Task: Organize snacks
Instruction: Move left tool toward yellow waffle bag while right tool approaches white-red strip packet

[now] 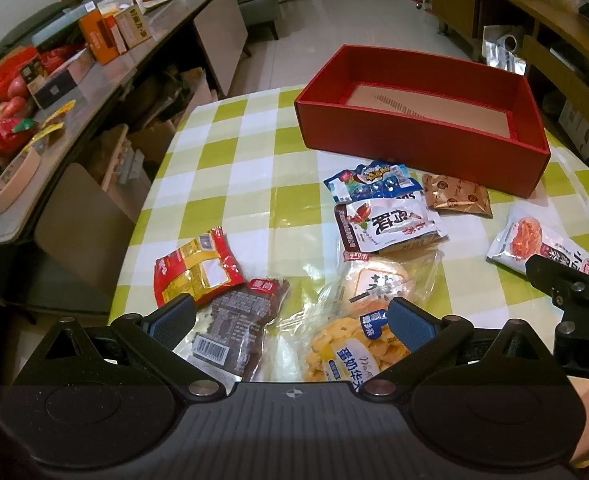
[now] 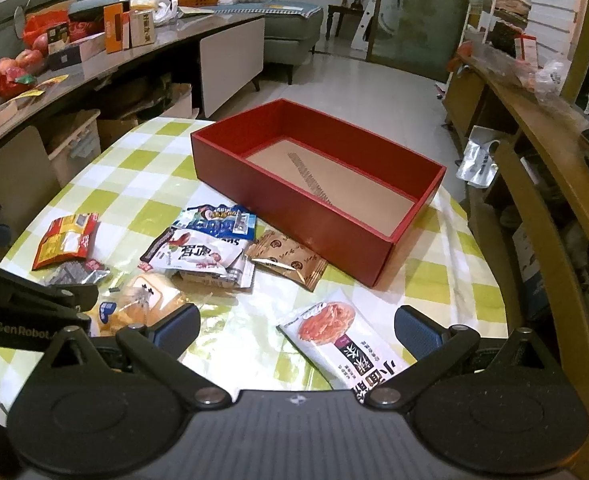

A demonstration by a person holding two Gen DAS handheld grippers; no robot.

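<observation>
Counting from my side, I see eight snack packets (image 2: 210, 258) of shiny plastic and foil lying flat on the green-white checked tablecloth (image 1: 230, 168), before one rectangular red cardboard box (image 2: 294, 216). My left gripper (image 1: 292, 320) and right gripper (image 2: 296, 330) both hover spread wide, holding nothing.
</observation>
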